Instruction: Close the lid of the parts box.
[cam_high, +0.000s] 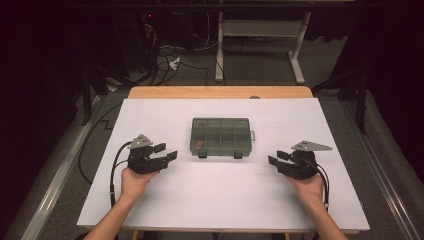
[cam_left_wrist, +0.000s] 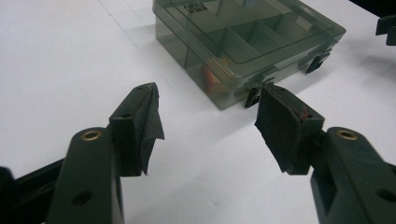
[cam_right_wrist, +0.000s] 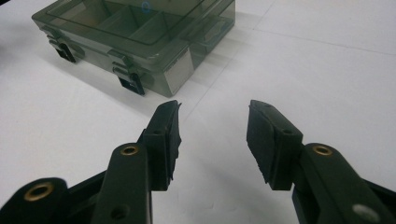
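Forearms come in from the bottom edge, one gripper per hand, both resting low on the white worktop (cam_high: 165, 200). Left gripper (cam_high: 169, 152) jaws released, nothing between them. Right gripper (cam_high: 276, 158) jaws also apart and empty (gap looks about half of what they could do).

Organizer box (cam_high: 220, 136), smoky translucent plastic, lid down, sits mid-worktop between the two grippers and slightly farther from the person than both. Long axis runs left-right across the worktop. Two black latches (cam_left_wrist: 252, 96) on the near long side, facing the person. Something orange (cam_left_wrist: 209, 78) sits in a near-left compartment.

Key relation: the box lies ahead and inward of each gripper, so either hand closes on it by moving diagonally toward centre. Left gripper view shows its near-left corner just past the jaw tips; right gripper view shows the near-right corner a bit farther off. I'd judge the left hand marginally nearer, with the left latch almost in line with its jaws.
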